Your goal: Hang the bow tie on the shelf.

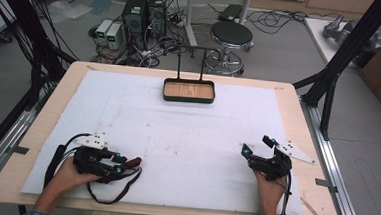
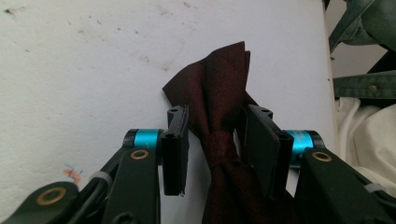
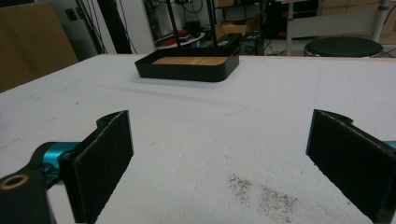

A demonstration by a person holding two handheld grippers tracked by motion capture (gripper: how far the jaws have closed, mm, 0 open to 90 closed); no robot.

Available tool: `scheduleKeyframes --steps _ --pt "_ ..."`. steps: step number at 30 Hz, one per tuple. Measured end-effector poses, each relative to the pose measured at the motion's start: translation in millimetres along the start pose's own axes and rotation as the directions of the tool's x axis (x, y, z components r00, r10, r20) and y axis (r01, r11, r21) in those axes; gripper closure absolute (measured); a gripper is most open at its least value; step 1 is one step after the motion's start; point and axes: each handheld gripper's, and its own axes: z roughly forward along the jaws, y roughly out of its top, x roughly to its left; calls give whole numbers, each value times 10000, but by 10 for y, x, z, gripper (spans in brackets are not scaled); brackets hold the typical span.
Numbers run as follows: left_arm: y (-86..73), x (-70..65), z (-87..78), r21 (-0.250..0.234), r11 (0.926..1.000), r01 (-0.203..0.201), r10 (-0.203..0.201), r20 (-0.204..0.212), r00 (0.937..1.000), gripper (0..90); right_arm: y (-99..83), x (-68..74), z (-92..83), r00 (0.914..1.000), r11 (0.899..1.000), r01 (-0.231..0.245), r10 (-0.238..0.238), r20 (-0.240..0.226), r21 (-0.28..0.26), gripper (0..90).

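Between the jaws of the left gripper (image 2: 212, 154), a dark red bow tie (image 2: 219, 107) lies on the white foam sheet (image 2: 84, 70); the jaws straddle its knotted centre, one apparently touching the cloth, with a gap at the other, so a firm clamp cannot be confirmed. The fabric looks light, soft and limp; the knot, its thickest and firmest part, is judged the best hold, since the wings would fold. Its neck strap (image 1: 115, 195) loops toward the near edge and may drag. The right gripper (image 1: 257, 146) rests wide apart and empty. Farther off, the sheet covers a wooden table (image 1: 298, 119); a black tray (image 1: 188, 90) with a wood floor sits at the far side. Beyond stand a stool (image 1: 231, 36), computers (image 1: 144, 12) and cables.
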Motion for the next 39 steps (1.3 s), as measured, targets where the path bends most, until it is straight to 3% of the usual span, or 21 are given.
scheduleKeyframes --steps 12,18,24,29,34,39 --pt "12 -12 -15 41 10000 -71 72 -117 9999 740 -1 -1 1 10000 10000 9 -9 -13 4 63" --pt "72 -40 -62 -570 9983 -83 65 -321 9995 755 -1 -1 1 10000 10000 0 0 3 8 63" --pt "176 -35 -128 -1353 9908 -60 -25 -628 9980 757 0 -1 3 10000 10000 12 -12 16 9 64" --pt "252 -17 -154 -1595 9872 -47 -130 -1094 9939 757 0 -3 8 10000 10000 37 -37 -34 20 64" --pt "364 49 -190 -2042 9789 46 -327 -1344 9904 757 -1 -3 10 10000 10000 46 -46 -33 21 64" --pt "553 130 -192 -2214 9752 -82 -254 -1483 9886 756 -1 -4 11 10000 10000 32 -32 -65 15 63"
